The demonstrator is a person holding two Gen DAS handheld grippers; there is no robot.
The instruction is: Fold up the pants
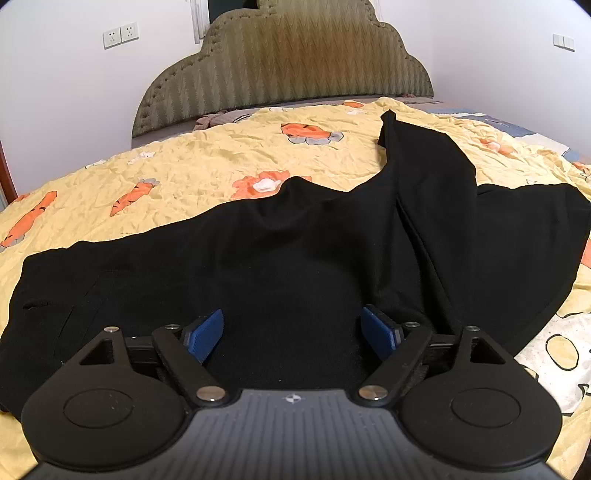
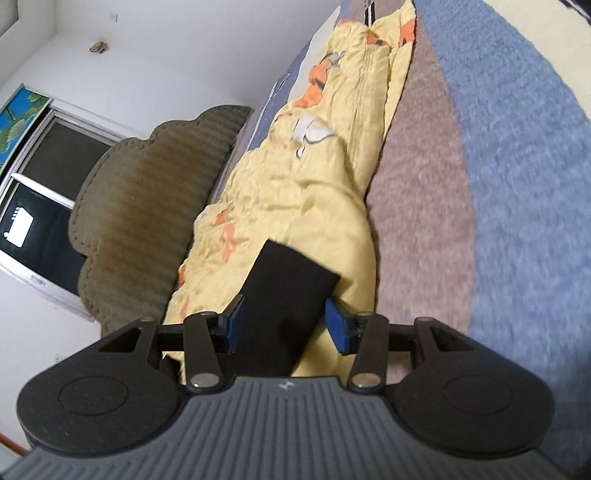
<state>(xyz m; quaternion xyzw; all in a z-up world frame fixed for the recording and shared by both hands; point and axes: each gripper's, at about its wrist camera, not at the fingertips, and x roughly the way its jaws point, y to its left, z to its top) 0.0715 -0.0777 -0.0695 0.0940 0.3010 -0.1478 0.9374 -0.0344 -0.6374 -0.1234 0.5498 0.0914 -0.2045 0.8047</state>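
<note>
Black pants (image 1: 295,258) lie spread across a yellow carrot-print quilt (image 1: 177,166). One leg runs up toward the back right, and the other part stretches left. My left gripper (image 1: 293,332) hovers low over the near middle of the pants, open wide, with its blue pads (image 1: 205,334) not pinching the cloth. The right wrist view is rolled steeply. There a flat black end of the pants (image 2: 288,288) lies between the fingers of my right gripper (image 2: 287,328). Its jaws stand partly apart and the pads (image 2: 338,328) flank the cloth without squeezing it.
A padded olive headboard (image 1: 284,66) stands against the white wall at the far end, with wall sockets (image 1: 120,35) to its left. Beside the quilt (image 2: 295,184) a brown and blue fleece blanket (image 2: 498,184) covers the bed's side. A dark window (image 2: 48,184) is behind the headboard (image 2: 147,203).
</note>
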